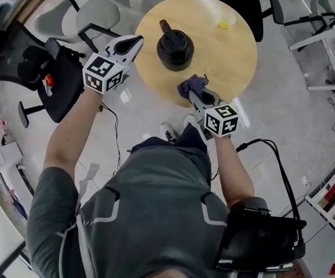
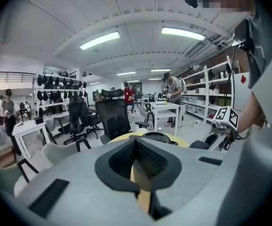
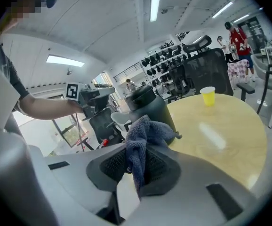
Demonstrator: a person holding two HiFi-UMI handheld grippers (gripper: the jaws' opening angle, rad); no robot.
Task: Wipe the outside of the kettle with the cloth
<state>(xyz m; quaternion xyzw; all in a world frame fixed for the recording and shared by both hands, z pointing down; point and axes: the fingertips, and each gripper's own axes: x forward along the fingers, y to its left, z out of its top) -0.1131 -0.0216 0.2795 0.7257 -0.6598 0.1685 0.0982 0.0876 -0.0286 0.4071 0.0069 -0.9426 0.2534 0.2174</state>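
Blue-grey cloth (image 3: 144, 138) is clamped, bunched, in the right tongs (image 3: 137, 171), just short of the black kettle (image 1: 175, 48) standing mid-worktop (image 1: 234, 62). Left tongs (image 1: 134, 44) are closed on nothing, beside the kettle. Recommended: brace the kettle, press the cloth flat on its wall, sweep round. The kettle's walls are largely hidden from above, and its far side is unseen.

no readable txt or labels anywhere, just square marker patterns.
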